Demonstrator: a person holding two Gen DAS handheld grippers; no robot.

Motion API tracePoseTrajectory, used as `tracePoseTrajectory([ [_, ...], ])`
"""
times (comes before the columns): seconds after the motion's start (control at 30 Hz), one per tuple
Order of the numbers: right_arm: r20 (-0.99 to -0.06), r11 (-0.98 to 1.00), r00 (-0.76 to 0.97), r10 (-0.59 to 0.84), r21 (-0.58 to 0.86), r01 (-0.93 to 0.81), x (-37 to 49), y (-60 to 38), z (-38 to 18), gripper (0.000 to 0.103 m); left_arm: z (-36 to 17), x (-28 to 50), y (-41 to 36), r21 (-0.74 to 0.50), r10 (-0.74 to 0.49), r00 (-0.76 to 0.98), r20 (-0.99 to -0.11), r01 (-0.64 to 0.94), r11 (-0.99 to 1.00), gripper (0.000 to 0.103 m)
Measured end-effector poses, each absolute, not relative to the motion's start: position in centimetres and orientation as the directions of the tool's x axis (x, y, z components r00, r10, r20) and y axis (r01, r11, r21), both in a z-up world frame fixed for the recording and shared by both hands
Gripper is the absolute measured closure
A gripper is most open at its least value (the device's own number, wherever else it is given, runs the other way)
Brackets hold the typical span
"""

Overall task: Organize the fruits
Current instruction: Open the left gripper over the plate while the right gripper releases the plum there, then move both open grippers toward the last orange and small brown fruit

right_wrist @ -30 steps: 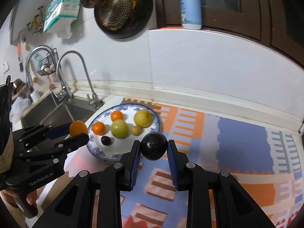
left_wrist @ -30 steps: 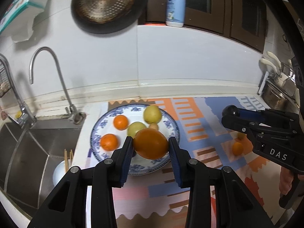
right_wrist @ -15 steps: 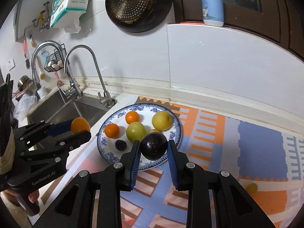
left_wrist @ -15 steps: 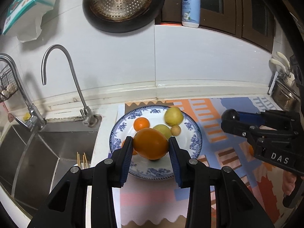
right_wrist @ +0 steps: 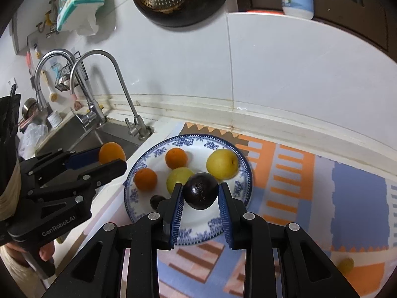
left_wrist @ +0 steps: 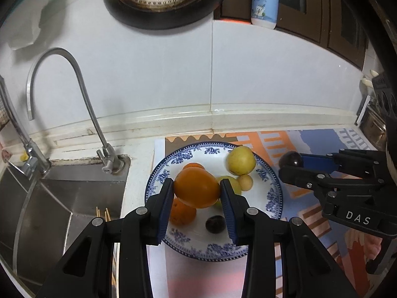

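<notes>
My left gripper [left_wrist: 196,192] clamps an orange [left_wrist: 196,188] between its pads, hanging over the near left part of the plate [left_wrist: 270,191]. Beyond its tips lie a smaller orange [left_wrist: 181,212], a dark plum [left_wrist: 215,224] and a yellow pear [left_wrist: 241,160]. To its right, my right gripper [right_wrist: 201,195] pinches a dark round fruit [right_wrist: 201,190] above the plate's near edge.

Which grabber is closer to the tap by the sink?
Left. The left gripper, holding an orange, sits at the plate's sink-side edge, close to the tap. The right gripper, holding a dark fruit, is over the plate's far side.
</notes>
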State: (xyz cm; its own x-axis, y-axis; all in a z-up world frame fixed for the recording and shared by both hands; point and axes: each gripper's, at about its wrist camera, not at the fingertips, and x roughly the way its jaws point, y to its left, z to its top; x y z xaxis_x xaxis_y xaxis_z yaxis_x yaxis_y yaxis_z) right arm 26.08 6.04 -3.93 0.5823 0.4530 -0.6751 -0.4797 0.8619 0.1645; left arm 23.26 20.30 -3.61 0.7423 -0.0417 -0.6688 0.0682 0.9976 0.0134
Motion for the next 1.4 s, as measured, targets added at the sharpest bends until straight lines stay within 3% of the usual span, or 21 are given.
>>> tracePoseTrajectory([
  [0.7,-0.708,0.839,0.530,0.467,0.164,-0.519,32.0,9.9,-6.3,0.073,-7.5,28.0,21.7,-0.028,-0.108,0.661,-0.742,0.131,0.991,0.066],
  [0.77,-0.709,0.837,0.527,0.469,0.166,-0.521,32.1,9.9,-6.3,0.073,-7.6,28.0,21.7,-0.024,-0.104,0.660,-0.744,0.129,0.991,0.060],
  [0.8,-0.709,0.836,0.525,0.470,0.168,-0.522,32.1,9.9,-6.3,0.072,-7.6,27.9,21.6,-0.022,-0.102,0.663,-0.741,0.127,0.992,0.054],
  [0.9,-0.697,0.844,0.545,0.467,0.166,-0.511,31.8,9.7,-6.1,0.062,-7.2,27.6,21.5,-0.012,-0.087,0.676,-0.732,0.115,0.993,0.053],
  [1.4,-0.624,0.877,0.649,0.436,0.133,-0.462,26.7,4.8,-2.4,0.060,-1.5,22.1,18.6,-0.003,-0.054,0.777,-0.627,0.067,0.998,0.043],
])
